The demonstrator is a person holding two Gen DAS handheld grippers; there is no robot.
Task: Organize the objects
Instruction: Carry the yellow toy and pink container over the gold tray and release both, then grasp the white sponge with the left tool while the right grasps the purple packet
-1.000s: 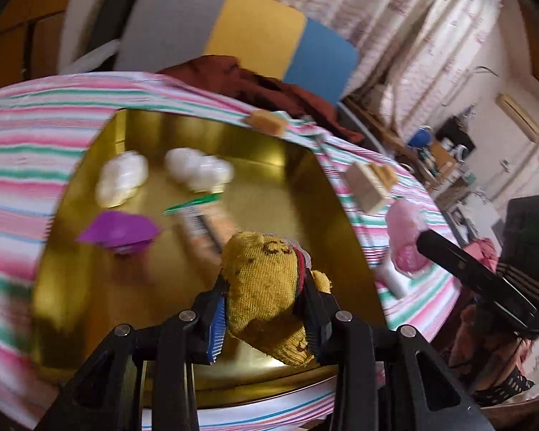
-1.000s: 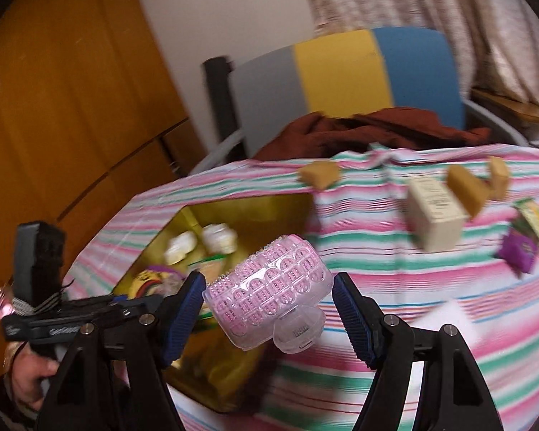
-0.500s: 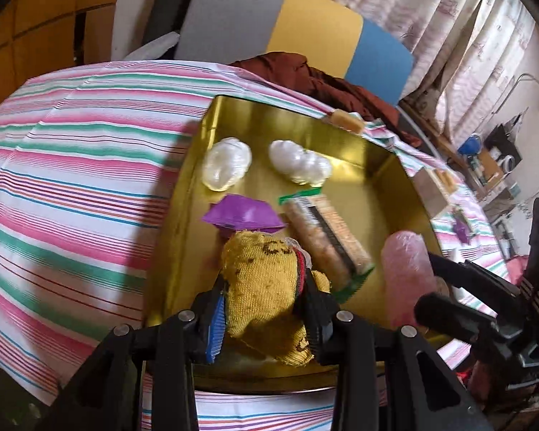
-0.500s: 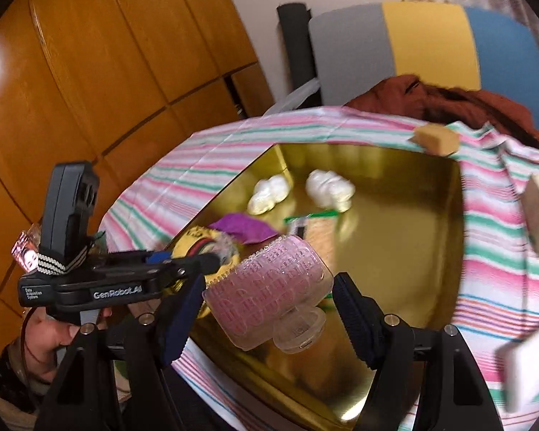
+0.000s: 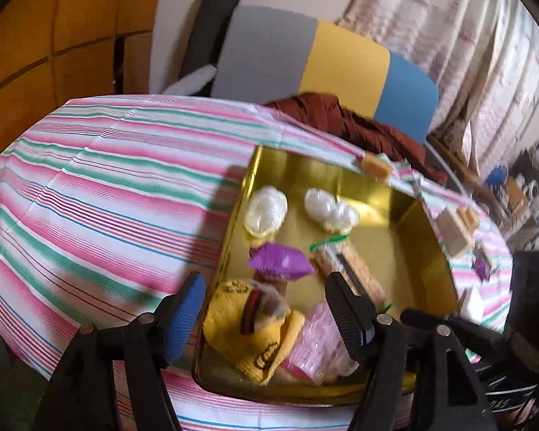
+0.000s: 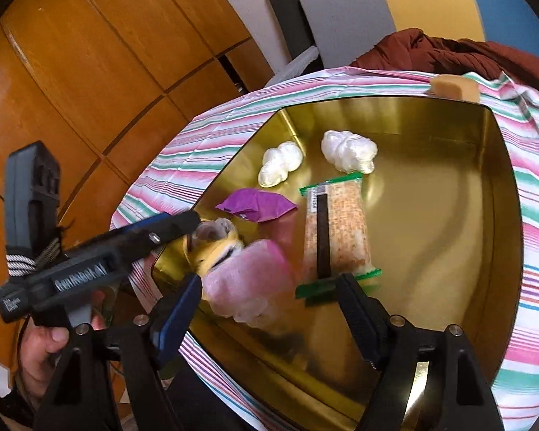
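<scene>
Gold tray (image 6: 499, 222) holds yellow sock (image 5: 255, 330), pink roller (image 6: 248, 283); both jaws just opened, empty

My left gripper (image 5: 262, 309) points steeply down, its fingers (image 5: 183, 312) having just sprung apart and pressing on nothing. My right gripper (image 6: 269, 309) tilts down too, fingers (image 6: 178, 312) just spread wider and free. My hand (image 6: 43, 344) grips the left handle.

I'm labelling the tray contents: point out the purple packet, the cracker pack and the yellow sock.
purple packet (image 6: 257, 205), right wrist view, wrapper centre
cracker pack (image 6: 336, 230), right wrist view, clear middle
yellow sock (image 5: 249, 327), left wrist view, knit body
</scene>
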